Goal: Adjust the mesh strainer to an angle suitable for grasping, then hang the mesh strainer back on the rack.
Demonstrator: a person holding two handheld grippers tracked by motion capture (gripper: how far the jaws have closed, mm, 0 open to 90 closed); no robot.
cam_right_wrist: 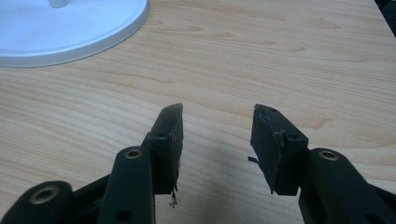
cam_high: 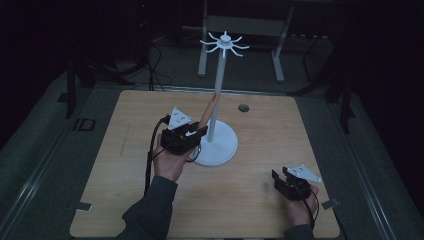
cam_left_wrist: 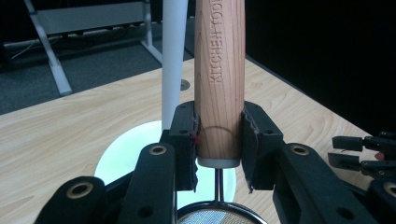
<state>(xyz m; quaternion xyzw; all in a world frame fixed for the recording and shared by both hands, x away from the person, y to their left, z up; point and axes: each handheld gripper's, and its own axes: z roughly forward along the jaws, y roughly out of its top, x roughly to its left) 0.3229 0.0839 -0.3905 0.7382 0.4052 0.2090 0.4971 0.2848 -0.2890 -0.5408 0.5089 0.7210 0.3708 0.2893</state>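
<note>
Wooden-handled strainer (cam_left_wrist: 219, 79): clamped at handle base by left gripper (cam_high: 192, 135), upright beside white rack's pole (cam_high: 216, 107). Right gripper (cam_right_wrist: 217, 140) spread, empty, resting well apart. Hanging step apparently in hand; next: lift towards top hooks (cam_high: 225, 44).

Place: lab or test room, dim.
Signs: bare wooden table (cam_high: 150, 210), grey carpet (cam_high: 50, 125), cables (cam_high: 150, 70), metal frame legs (cam_high: 202, 55) behind.
</note>
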